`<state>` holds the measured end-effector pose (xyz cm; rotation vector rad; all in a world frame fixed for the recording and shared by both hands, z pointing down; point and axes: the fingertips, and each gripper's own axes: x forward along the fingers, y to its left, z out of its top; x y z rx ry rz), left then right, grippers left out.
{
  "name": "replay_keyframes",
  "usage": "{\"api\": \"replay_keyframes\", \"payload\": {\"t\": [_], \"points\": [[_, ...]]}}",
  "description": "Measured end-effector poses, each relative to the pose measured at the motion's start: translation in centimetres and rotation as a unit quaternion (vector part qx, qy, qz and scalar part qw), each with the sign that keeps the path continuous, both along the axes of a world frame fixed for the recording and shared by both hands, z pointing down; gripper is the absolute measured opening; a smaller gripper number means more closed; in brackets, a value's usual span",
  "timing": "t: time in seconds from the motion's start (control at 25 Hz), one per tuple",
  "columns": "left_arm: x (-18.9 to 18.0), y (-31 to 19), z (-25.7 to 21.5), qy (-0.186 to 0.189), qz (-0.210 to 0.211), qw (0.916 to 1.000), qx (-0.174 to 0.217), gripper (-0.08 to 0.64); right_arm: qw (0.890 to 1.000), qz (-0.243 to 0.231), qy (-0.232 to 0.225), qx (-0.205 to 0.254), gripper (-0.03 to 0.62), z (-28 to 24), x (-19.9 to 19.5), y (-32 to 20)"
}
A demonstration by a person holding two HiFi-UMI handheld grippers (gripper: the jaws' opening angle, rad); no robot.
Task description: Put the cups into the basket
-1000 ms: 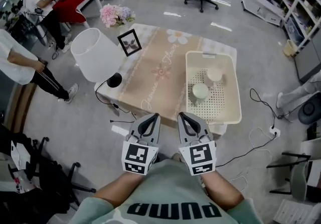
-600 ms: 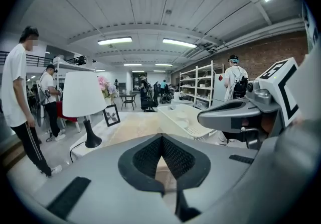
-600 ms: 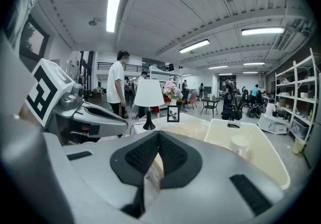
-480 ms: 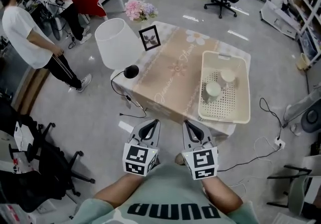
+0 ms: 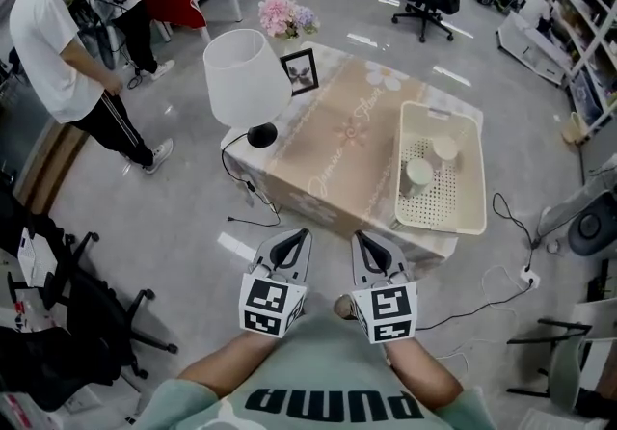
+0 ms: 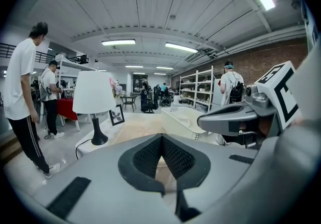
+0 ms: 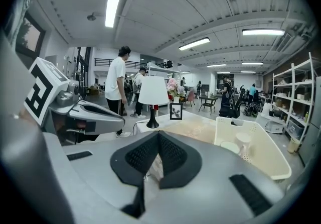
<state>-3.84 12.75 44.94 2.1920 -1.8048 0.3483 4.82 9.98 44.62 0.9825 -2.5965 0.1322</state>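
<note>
Two white cups (image 5: 417, 174) (image 5: 444, 148) stand inside the cream perforated basket (image 5: 474, 189) on the right part of the table (image 5: 333, 144). In the right gripper view the cups (image 7: 243, 140) show in the basket (image 7: 266, 160). My left gripper (image 5: 294, 236) and right gripper (image 5: 364, 238) are side by side close to my body, short of the table's near edge and above the floor. Both are shut with nothing between the pads. The left gripper's jaws (image 6: 161, 137) and the right gripper's jaws (image 7: 158, 134) meet at their tips.
A white lamp (image 5: 246, 76), a photo frame (image 5: 301, 71) and pink flowers (image 5: 286, 15) stand at the table's far left. Cables (image 5: 482, 298) trail on the floor. Two persons (image 5: 63, 52) stand at the left; office chairs (image 5: 72, 322) are near me.
In the head view the table and basket have shrunk and slid to the right, farther from me. Both grippers keep their place in front of my body, still shut.
</note>
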Motion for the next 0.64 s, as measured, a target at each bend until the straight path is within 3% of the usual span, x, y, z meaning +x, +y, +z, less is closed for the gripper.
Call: {"api": "replay_keyframes", "payload": {"t": [0.64], "points": [[-1.10, -0.29, -0.08, 0.008, 0.024, 0.9996, 0.008, 0.005, 1.000, 0.019, 0.013, -0.002, 0.012, 0.52, -1.12, 0.29]]}}
